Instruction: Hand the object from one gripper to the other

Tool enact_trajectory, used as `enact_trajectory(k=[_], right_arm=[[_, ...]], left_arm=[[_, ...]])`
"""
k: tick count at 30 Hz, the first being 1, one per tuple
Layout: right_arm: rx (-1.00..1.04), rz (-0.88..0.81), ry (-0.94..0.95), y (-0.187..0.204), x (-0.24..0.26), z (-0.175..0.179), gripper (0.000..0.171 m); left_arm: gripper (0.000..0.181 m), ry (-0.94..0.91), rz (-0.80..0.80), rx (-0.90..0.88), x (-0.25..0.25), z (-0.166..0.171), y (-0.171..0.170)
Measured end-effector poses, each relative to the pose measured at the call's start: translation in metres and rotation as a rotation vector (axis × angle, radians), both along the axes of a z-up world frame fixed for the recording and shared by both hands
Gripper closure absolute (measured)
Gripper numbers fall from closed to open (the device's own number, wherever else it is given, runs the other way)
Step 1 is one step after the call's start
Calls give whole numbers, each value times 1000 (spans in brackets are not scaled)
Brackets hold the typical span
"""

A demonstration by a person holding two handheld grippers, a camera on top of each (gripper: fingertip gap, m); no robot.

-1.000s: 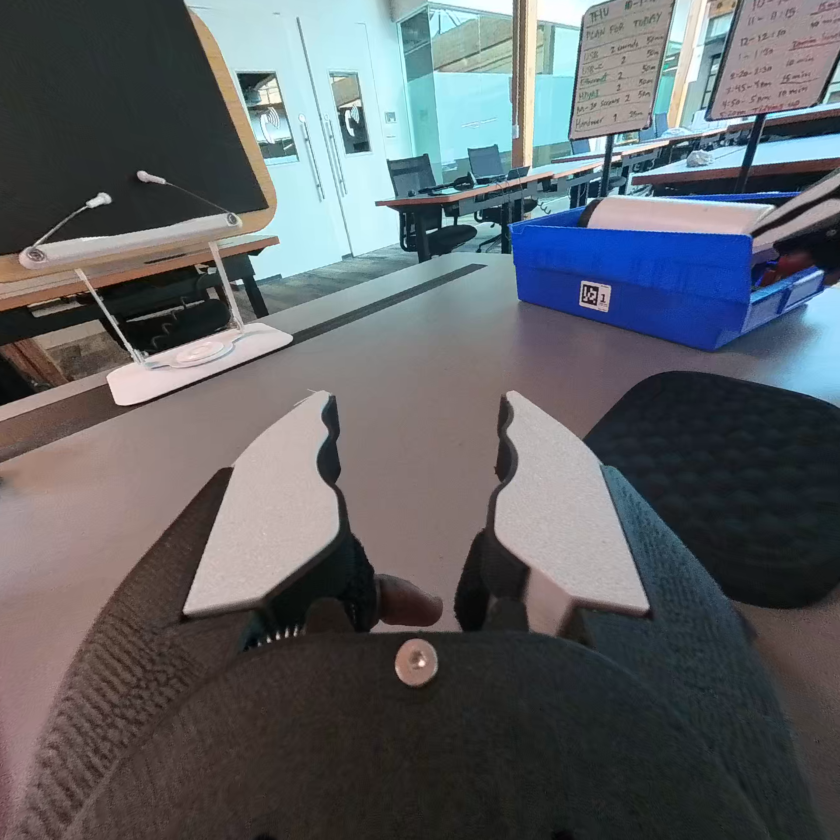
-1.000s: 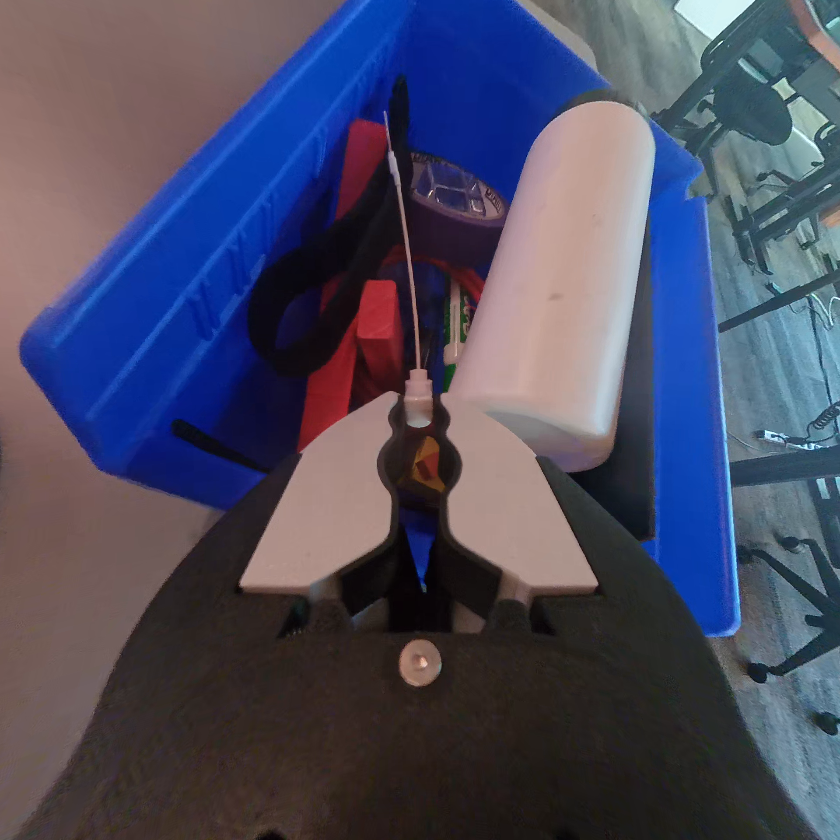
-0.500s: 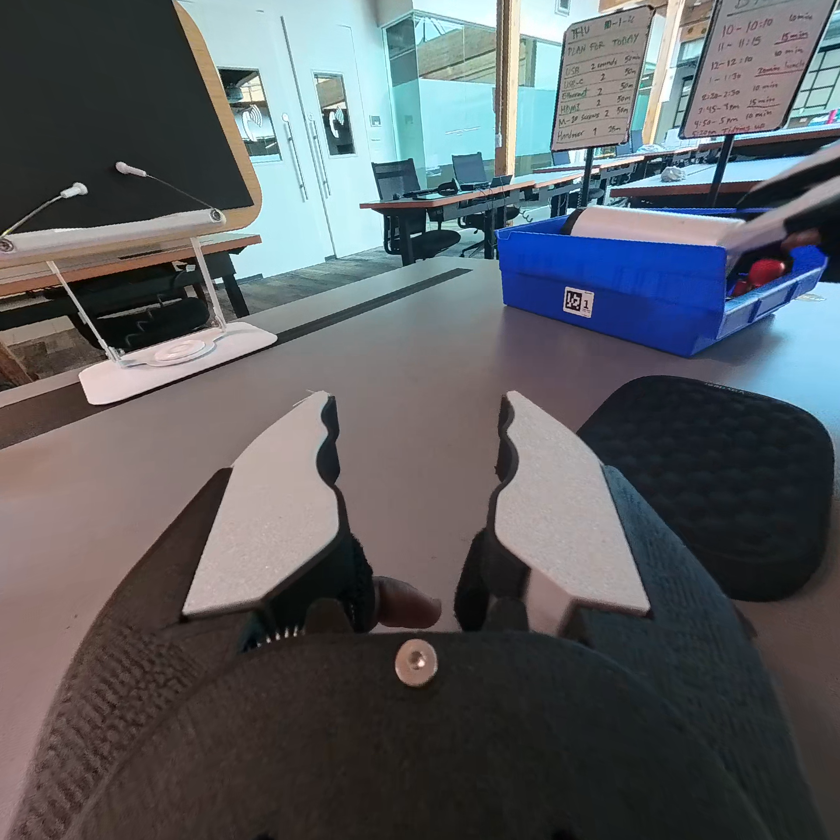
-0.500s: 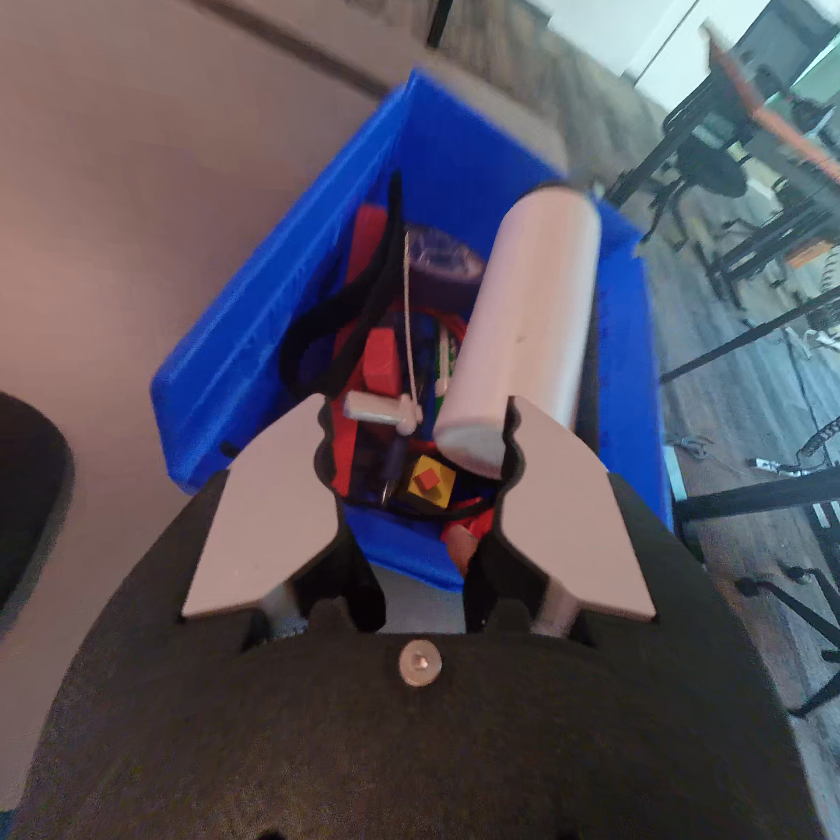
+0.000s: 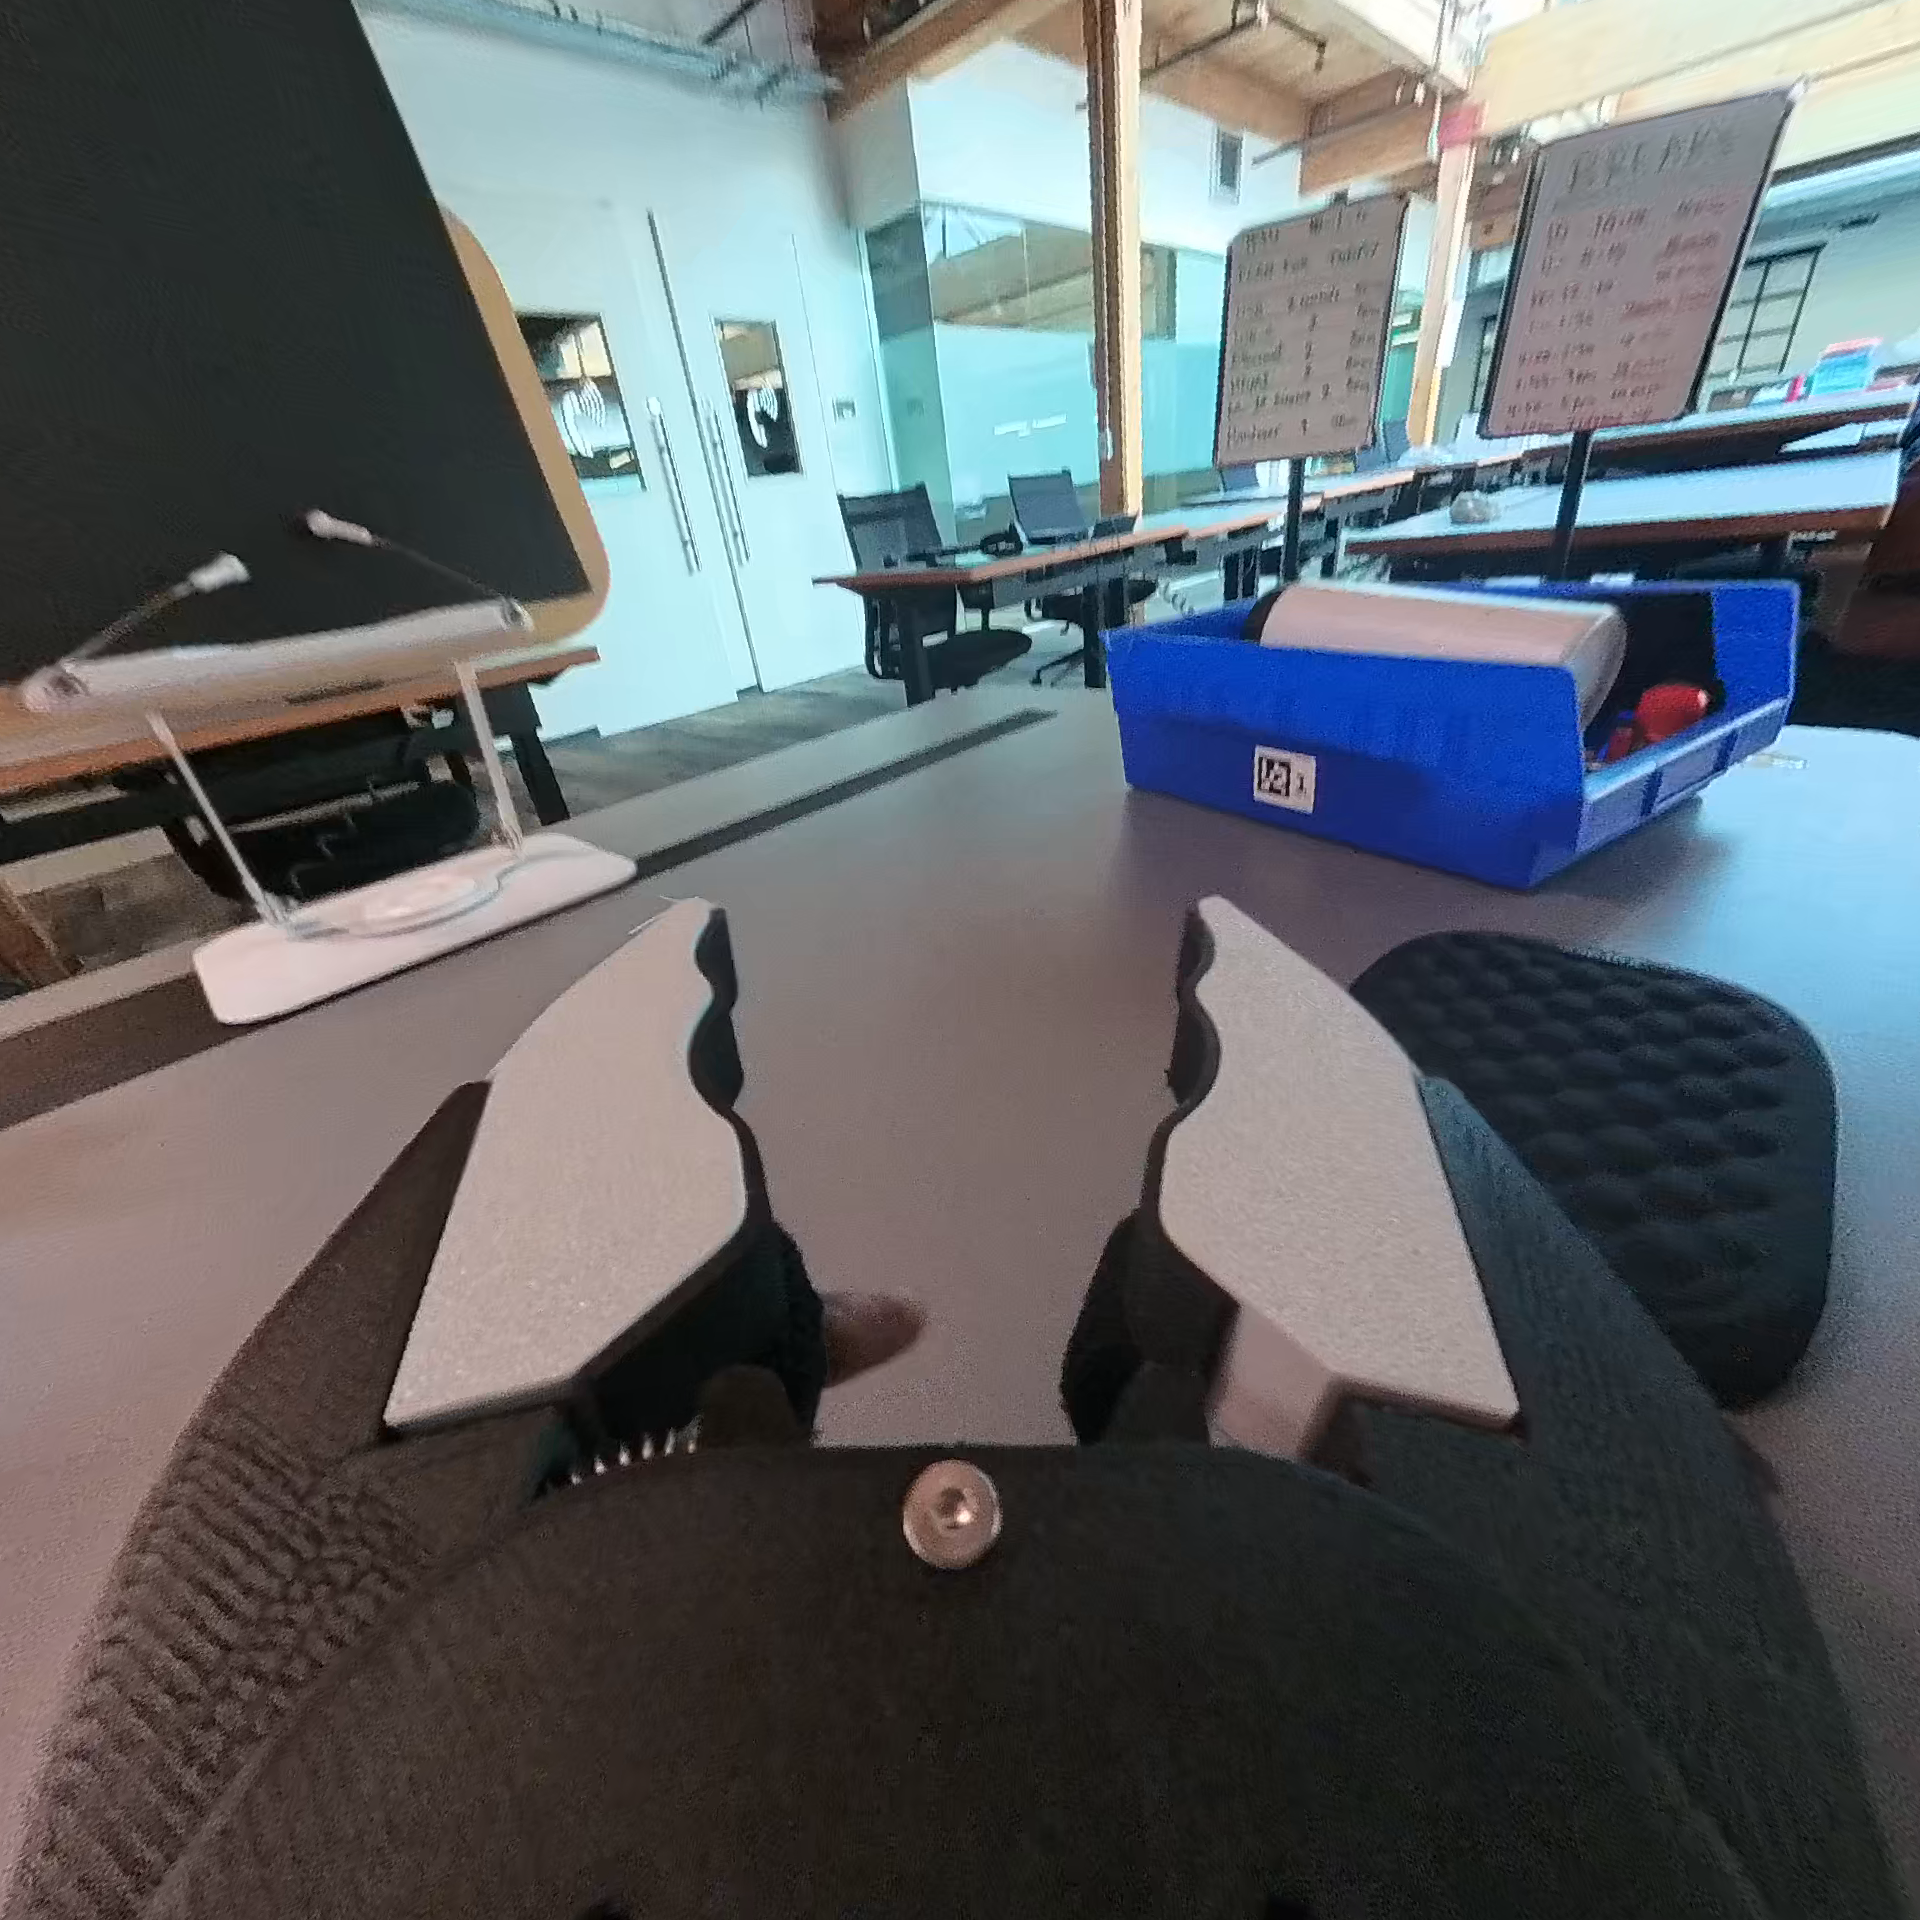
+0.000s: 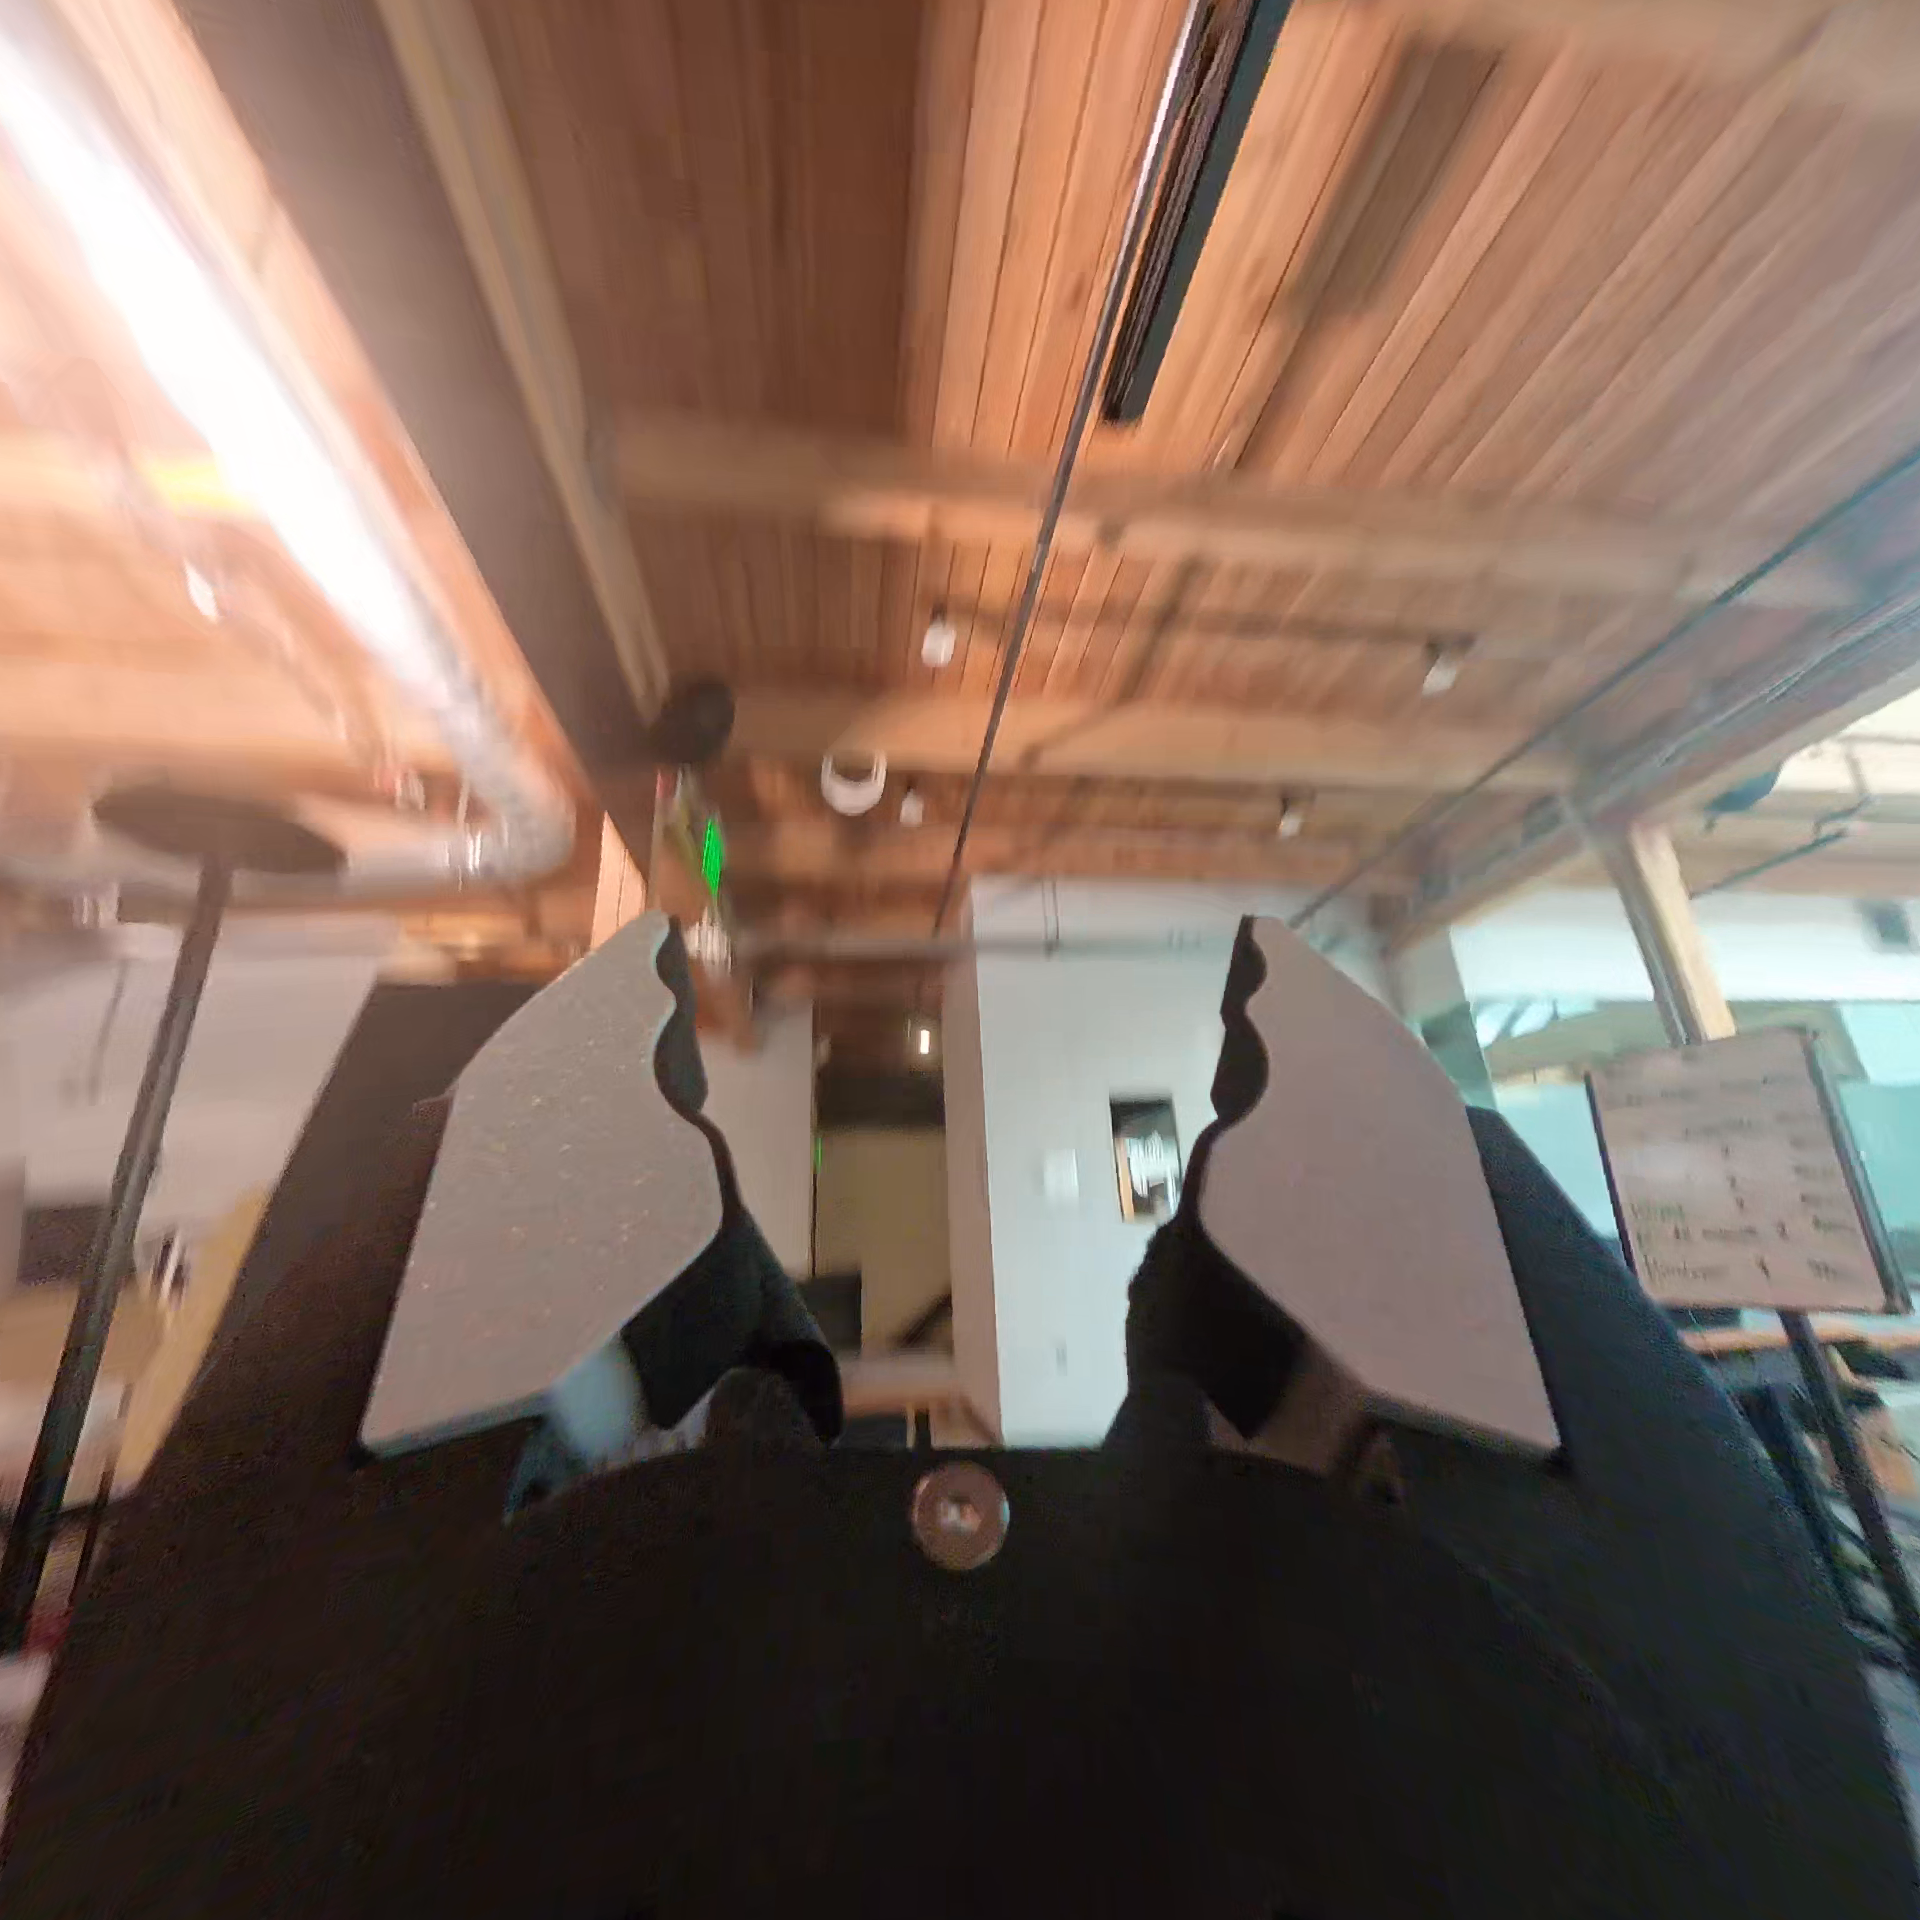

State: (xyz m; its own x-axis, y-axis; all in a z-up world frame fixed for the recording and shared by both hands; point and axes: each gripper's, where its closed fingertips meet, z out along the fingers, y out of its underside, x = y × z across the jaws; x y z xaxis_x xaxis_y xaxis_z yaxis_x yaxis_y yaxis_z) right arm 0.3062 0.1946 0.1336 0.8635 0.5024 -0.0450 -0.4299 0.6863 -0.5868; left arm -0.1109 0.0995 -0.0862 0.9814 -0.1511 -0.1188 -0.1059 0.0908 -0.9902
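Both the left gripper (image 5: 954,966) and the right gripper (image 6: 956,977) had their fingers spread and empty, while the white cylinder (image 5: 1434,639) in the blue bin (image 5: 1403,764) looked smooth and rigid, best gripped across its middle.

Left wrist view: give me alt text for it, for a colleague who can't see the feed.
The left gripper hovers low over a grey table, jaws open and empty. Ahead to the right stands a blue bin holding a white cylinder and red items, with a black textured pad nearer on the right. A white stand sits to the left.
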Motion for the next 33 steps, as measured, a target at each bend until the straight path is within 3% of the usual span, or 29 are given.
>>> enact_trajectory(k=[6, 10, 12, 15, 22, 27, 31, 33], right_arm=[[274, 118, 333, -68, 60, 20, 91], [393, 197, 433, -95, 80, 20, 98], [418, 211, 447, -101, 81, 20, 101], [431, 211, 432, -106, 75, 18, 102], [467, 200, 339, -123, 52, 17, 107], [461, 227, 340, -122, 51, 15, 109], [466, 227, 325, -123, 48, 17, 111], [475, 217, 311, -124, 45, 17, 112]], left_arm=[[90, -35, 4, 166, -16, 69, -41], [103, -36, 231, 78, -77, 94, -85], [106, -16, 440, -72, -130, 83, -113], [106, -37, 712, -413, -205, 37, -158], [104, -191, 842, -1143, -288, -55, -210], [120, -304, 833, -1356, -308, -96, -220], [126, -326, 813, -1370, -308, -109, -217], [130, -356, 714, -1333, -294, -112, -207]])
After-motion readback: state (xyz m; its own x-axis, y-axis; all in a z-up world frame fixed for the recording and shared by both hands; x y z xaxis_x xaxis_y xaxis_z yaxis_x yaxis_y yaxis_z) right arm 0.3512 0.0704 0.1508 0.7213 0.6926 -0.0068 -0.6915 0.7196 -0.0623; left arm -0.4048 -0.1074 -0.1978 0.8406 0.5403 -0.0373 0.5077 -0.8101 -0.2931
